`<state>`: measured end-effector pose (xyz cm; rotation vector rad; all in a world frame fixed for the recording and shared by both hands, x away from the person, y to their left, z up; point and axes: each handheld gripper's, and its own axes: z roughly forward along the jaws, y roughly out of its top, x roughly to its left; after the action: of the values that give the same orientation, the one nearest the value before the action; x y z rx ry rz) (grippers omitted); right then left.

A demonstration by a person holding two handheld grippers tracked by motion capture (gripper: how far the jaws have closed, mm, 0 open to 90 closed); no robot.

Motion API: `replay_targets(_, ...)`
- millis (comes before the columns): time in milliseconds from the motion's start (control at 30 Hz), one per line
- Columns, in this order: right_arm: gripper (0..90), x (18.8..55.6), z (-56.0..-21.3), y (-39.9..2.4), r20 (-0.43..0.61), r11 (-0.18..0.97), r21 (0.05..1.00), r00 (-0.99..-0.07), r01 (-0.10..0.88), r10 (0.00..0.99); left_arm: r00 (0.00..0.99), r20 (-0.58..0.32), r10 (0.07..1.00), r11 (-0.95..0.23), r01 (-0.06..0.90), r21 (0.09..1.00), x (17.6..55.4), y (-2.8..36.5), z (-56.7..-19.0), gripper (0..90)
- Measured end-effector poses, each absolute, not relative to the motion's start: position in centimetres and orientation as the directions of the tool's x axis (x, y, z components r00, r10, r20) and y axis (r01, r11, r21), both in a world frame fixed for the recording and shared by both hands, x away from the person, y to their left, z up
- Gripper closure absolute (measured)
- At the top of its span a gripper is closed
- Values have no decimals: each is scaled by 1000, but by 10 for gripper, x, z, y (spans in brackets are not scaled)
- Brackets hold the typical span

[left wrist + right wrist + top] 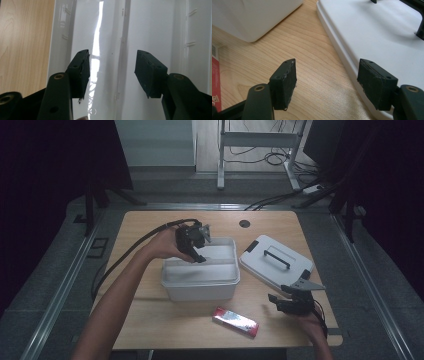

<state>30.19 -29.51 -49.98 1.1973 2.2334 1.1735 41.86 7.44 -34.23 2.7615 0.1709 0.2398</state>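
Left gripper (199,241) hangs jaws apart, empty, over the open white bin (201,275) mid-table. Right gripper (292,300), jaws apart, sits near the right front corner beside the lid (275,260). Judgement: lower left straight down, clear of the rim.

So the high view sits above the near edge of the desk (150,325) and looks forward and down, far enough back to catch the whole top plus the floor behind. The left gripper view rides on the left claw (111,72) and stares almost straight down into the white bin (150,30), really close. The right gripper view hangs low behind the right claw (327,83), close to the wood — it shares the bin's corner (254,20) and the white lid (374,32) with the high view.
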Motion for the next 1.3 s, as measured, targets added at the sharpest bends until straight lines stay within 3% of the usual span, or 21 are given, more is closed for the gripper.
replay_targets(1300, 313, 302, -500, -298, 81, 295, 800, -581, 522, 810, 988, 116, 102, -957, 65, 284, 423, 59, -353, 561)
